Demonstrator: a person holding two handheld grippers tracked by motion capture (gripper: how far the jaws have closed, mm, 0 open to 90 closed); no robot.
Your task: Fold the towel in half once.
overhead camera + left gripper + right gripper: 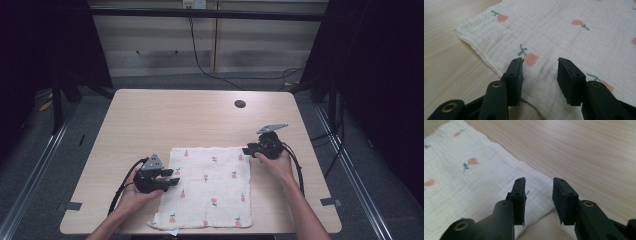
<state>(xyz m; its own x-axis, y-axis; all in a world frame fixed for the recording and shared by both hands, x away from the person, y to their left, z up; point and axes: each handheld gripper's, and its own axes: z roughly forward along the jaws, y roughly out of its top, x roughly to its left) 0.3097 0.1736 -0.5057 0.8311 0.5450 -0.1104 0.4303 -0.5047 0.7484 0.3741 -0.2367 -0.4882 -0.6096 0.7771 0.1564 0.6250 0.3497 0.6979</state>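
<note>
The person's forearms enter from the near edge of the desk [150,115]. The cloth [207,187], white with small pink flower prints, lies flat on the near half of the desk, its near edge at the desk edge. The left hand-held gripper [173,177] sits at the cloth's left edge, jaws apart over the fabric, nothing between them. The right hand-held gripper [246,150] sits at the cloth's far right corner, jaws apart above that corner, nothing held.

Right gripper [539,192], jaws apart, over cloth [474,182] corner.
</note>
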